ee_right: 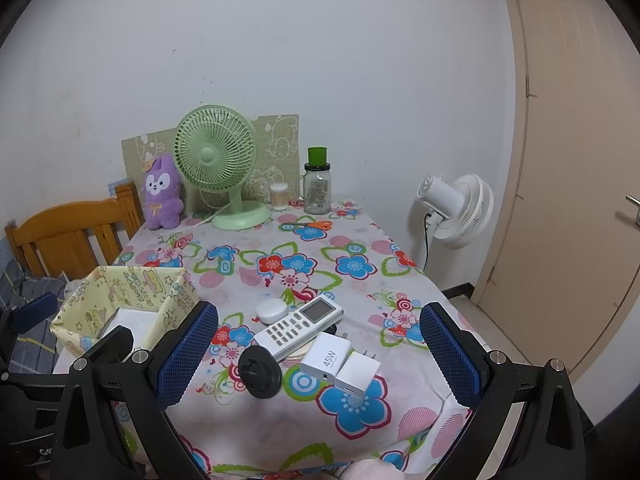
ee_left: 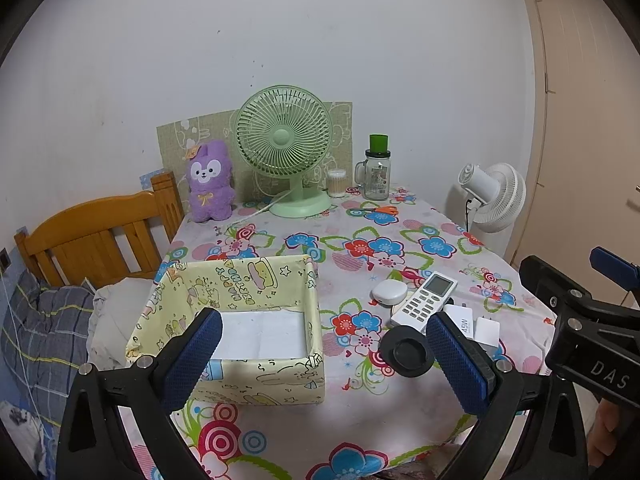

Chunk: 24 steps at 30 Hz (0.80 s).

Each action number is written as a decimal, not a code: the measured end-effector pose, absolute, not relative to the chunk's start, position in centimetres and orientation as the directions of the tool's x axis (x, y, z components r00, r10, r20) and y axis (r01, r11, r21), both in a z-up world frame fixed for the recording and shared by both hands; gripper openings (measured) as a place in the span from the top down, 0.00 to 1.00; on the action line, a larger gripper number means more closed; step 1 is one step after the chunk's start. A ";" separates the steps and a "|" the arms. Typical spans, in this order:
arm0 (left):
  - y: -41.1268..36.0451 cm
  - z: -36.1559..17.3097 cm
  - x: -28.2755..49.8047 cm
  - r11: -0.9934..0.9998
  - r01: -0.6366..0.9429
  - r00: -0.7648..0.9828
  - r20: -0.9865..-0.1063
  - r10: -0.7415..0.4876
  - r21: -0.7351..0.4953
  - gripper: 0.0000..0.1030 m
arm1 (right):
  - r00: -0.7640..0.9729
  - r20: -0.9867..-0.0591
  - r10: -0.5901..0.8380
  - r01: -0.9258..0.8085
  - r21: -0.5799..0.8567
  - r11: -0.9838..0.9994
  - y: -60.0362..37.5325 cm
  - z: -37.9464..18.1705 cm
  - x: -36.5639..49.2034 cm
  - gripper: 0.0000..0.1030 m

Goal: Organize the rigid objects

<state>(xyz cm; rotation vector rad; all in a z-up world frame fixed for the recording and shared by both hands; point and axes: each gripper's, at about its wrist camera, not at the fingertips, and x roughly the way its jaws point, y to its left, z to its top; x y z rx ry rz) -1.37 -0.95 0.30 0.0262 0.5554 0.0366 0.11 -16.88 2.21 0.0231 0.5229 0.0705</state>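
The left gripper [ee_left: 324, 354] hangs with jaws wide apart over the near table [ee_left: 280, 416]; an empty yellow box [ee_left: 240, 280] sits left; remote [ee_left: 424, 300], black disc [ee_left: 407, 350] and chargers [ee_left: 478, 326] cluster right.

white wall [ee_right: 320, 60], beige door [ee_right: 572, 160], wooden bed frame [ee_left: 92, 232], perhaps tiled floor [ee_right: 500, 344].

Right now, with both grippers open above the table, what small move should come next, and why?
Probably lower the right gripper onto the black round piece. It lies nearest, apart from the remote and chargers, beside the yellow fabric box, which holds none of the loose items yet.
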 end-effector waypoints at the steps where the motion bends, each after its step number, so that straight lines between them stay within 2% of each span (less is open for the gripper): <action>1: -1.0 0.3 -1.4 0.999 -0.028 0.849 -0.526 0.042 0.034 0.00 | 0.864 -0.498 0.074 -0.062 0.041 0.997 -16.9 2.2 0.0 0.01; 24: -1.0 0.2 -1.5 0.999 -0.026 0.849 -0.527 0.038 0.031 0.00 | 0.863 -0.501 0.070 -0.058 0.041 0.997 -17.2 2.2 -0.1 0.01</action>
